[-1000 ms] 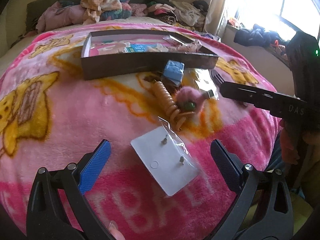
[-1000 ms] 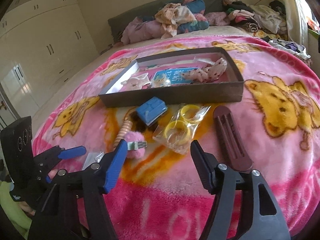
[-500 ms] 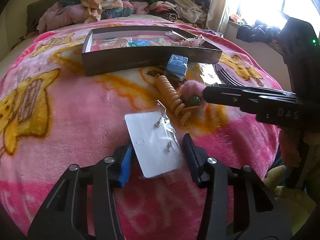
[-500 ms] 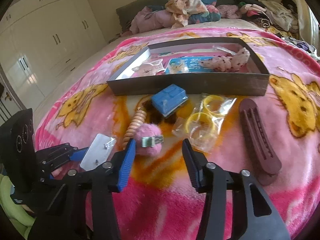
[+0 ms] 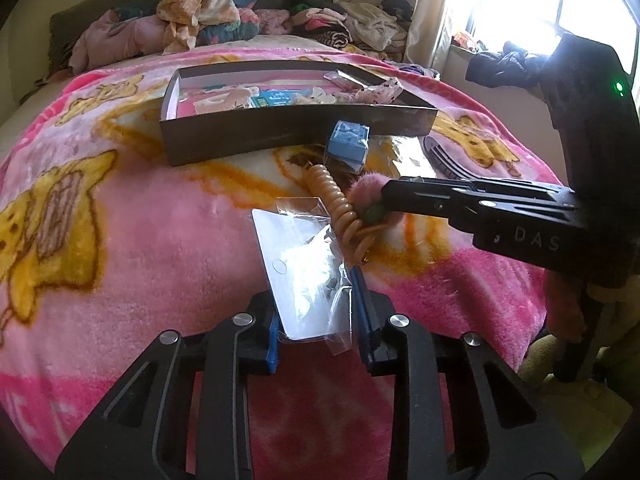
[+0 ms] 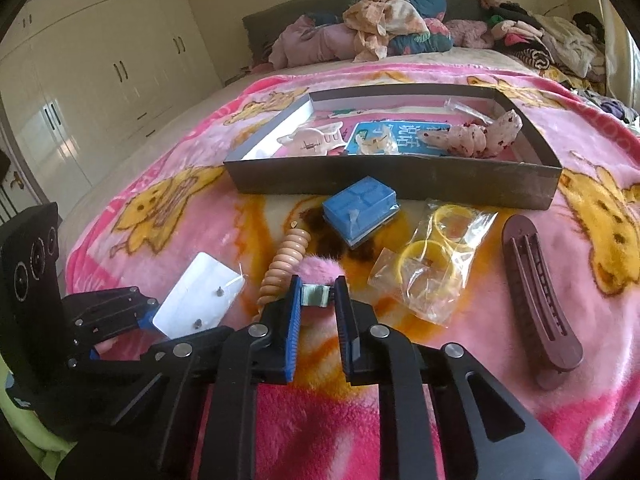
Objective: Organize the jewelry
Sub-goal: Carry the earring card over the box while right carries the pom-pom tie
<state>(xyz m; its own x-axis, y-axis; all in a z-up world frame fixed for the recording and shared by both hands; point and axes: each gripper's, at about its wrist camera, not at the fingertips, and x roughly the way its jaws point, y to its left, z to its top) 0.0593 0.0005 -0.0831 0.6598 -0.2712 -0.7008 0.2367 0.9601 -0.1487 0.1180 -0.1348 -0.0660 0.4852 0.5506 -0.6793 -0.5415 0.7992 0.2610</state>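
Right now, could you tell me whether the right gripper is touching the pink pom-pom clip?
Touching. The right wrist view shows the right gripper with both fingers pressed against the metal clip of the pink pom-pom clip.

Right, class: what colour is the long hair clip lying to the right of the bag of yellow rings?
Dark maroon-brown; the hair clip shows best in the right wrist view.

The blanket (image 6: 520,380) is fluffy, matt fleece cloth. The earring card (image 5: 296,264) looks like smooth white paper in a glossy, crinkled clear plastic sleeve. The hair clip (image 6: 320,278) pairs pink fur with shiny metal. The tray (image 6: 392,178) is matt dark cardboard. 2 yellow bangles (image 6: 436,248) are smooth plastic.
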